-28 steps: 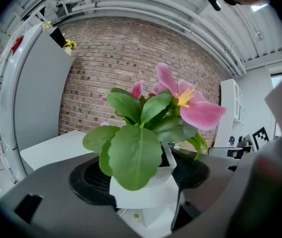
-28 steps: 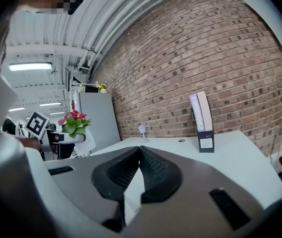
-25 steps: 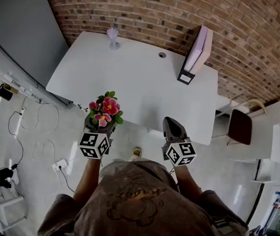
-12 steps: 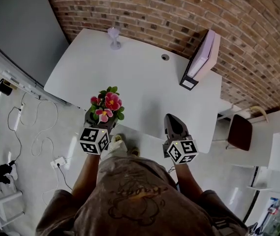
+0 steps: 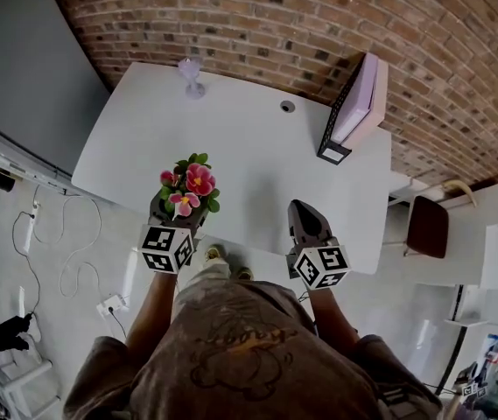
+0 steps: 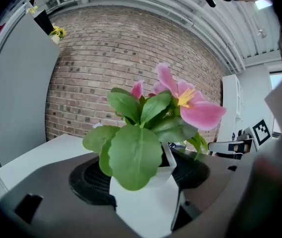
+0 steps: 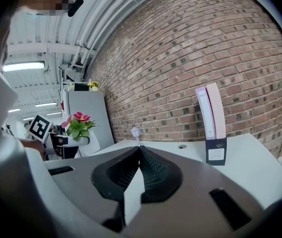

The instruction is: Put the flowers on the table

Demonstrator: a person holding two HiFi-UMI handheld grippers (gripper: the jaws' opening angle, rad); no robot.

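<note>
flowers in the air, table right ahead

the carry step is the one in hand. the left gripper (image 6: 145, 177) has its jaws closed snug on the white pot (image 6: 145, 207) of the flowers (image 6: 153, 118), one jaw on each side, plant upright. in the head view the pot is over the near edge of the white table (image 5: 257, 160), round 7 o'clock of the tabletop. it looks to hang above the surface rather than rest on it, though height is hard to read from up there. the right gripper (image 7: 140, 155) has its jaws pressed together with nothing between them. it hovers by the near edge at about 5 o'clock, well apart from the pot.

also on the table are a small clear glass (image 5: 192, 73) at 11 o'clock and a pink file box (image 5: 358, 94) at 2 o'clock by the brick wall, both well away from the flowers.

next move, just a guess: reach toward 12 so the pot's base is fully over the top and not on the lip. then lower it flat till it bears, spread the jaws and back straight out so the leaves don't snag.
</note>
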